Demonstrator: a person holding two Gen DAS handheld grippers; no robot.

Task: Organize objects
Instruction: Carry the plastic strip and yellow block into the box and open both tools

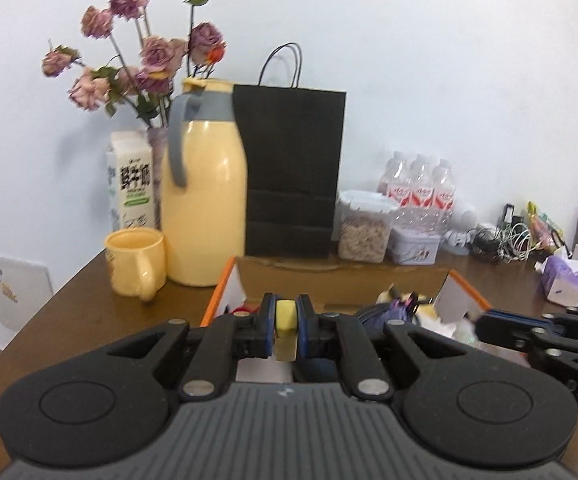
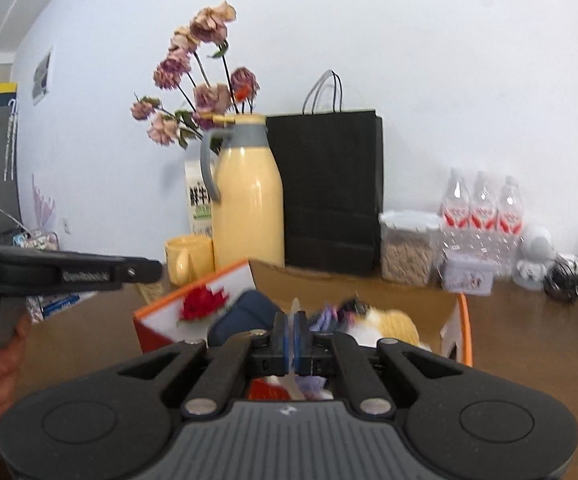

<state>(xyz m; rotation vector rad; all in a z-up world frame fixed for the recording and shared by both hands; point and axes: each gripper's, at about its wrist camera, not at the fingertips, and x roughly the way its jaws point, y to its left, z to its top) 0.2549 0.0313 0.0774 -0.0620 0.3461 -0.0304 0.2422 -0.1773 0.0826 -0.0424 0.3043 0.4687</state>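
Left gripper (image 1: 286, 316): one, nearest, jaws closed on one small yellow block (image 1: 286, 314), held over the box.
Right gripper (image 2: 291, 330): one, jaws fully closed; a thin clear sliver pokes up between them, unclear if held.
Box (image 1: 225, 284): one, orange-edged cardboard, open, cluttered inside.
Mug (image 1: 135, 262): one, yellow, far left of box.
Jug (image 1: 205, 200): one, yellow, behind mug.
Bag (image 1: 293, 172): one, black, against wall.
Bottles (image 1: 419, 188): three, far right.
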